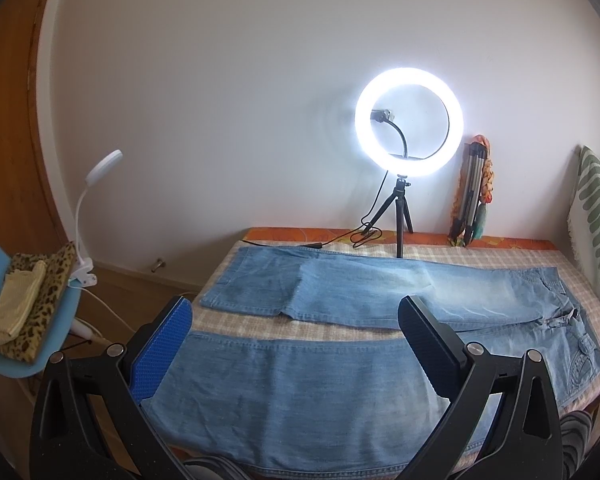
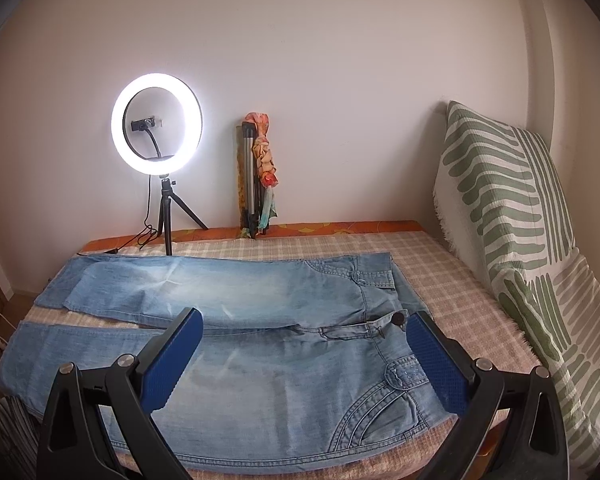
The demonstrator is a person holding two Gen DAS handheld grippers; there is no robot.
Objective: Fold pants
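My 2 sets of jaws are both spread wide and pinch nothing. My left gripper [image 1: 296, 344] hangs over the leg end of the jeans [image 1: 340, 380], and my right gripper [image 2: 304, 344] hangs over the waist end, near the black button [image 2: 399, 317] just inside my right-hand finger.

I see no container anywhere, so nothing is held in anything.

There is 1 pair of jeans, light blue denim, spread flat on the checked cloth [image 2: 440, 276] that covers the surface. Its 2 legs lie apart, with a strip of cloth showing between them. The near leg passes under and between my left jaws; the far leg lies beyond their tips, and its lower part is turned back over itself. The curved stitched pocket [image 2: 380, 416] sits between my right jaws, close to the front edge.

Beyond the jeans, past my fingertips, 1 lit ring light [image 1: 409, 122] stands on a small black tripod [image 1: 400, 216], its cable [image 1: 352, 236] trailing toward the far leg. Beside it 1 folded metal tripod [image 2: 249, 184] leans on the wall with a coloured scarf [image 2: 265, 160] hung on it. Outside my right jaws 1 green-patterned cushion [image 2: 512, 208] stands against the wall. Outside my left jaws 1 blue chair [image 1: 66, 320] carries a leopard-print cloth [image 1: 40, 312] and a pale cloth [image 1: 14, 308], with 1 white clip lamp [image 1: 88, 216] fixed to it.

Nothing lies between my jaws and the denim.
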